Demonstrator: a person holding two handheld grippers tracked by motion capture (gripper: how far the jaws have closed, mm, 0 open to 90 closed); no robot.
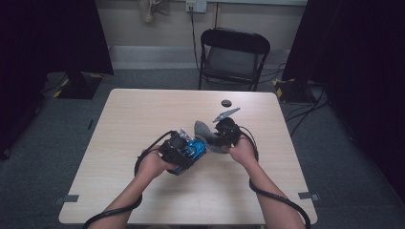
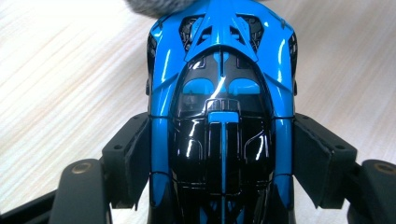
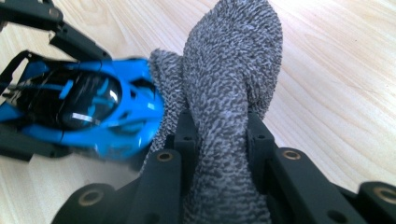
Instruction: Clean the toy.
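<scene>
Left gripper [image 2: 219,172] clamped on glossy blue-and-black toy car [image 2: 222,93], nose toward twelve o'clock; right gripper [image 3: 219,140] pinching grey knitted cloth [image 3: 229,79].

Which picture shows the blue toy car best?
The left gripper view: the blue toy car shows big and sharp, from above. The right gripper view shows it sideways and blurry beside the grey cloth. In the high view it is tiny.

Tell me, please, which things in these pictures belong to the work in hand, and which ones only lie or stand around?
In use:
- glossy blue and black toy car, clamped by the left gripper
- speckled grey knitted cloth, pinched by the right gripper, touching the car's end

Lying about:
- small round black disc on the light wooden table
- black folding chair behind the table
</scene>
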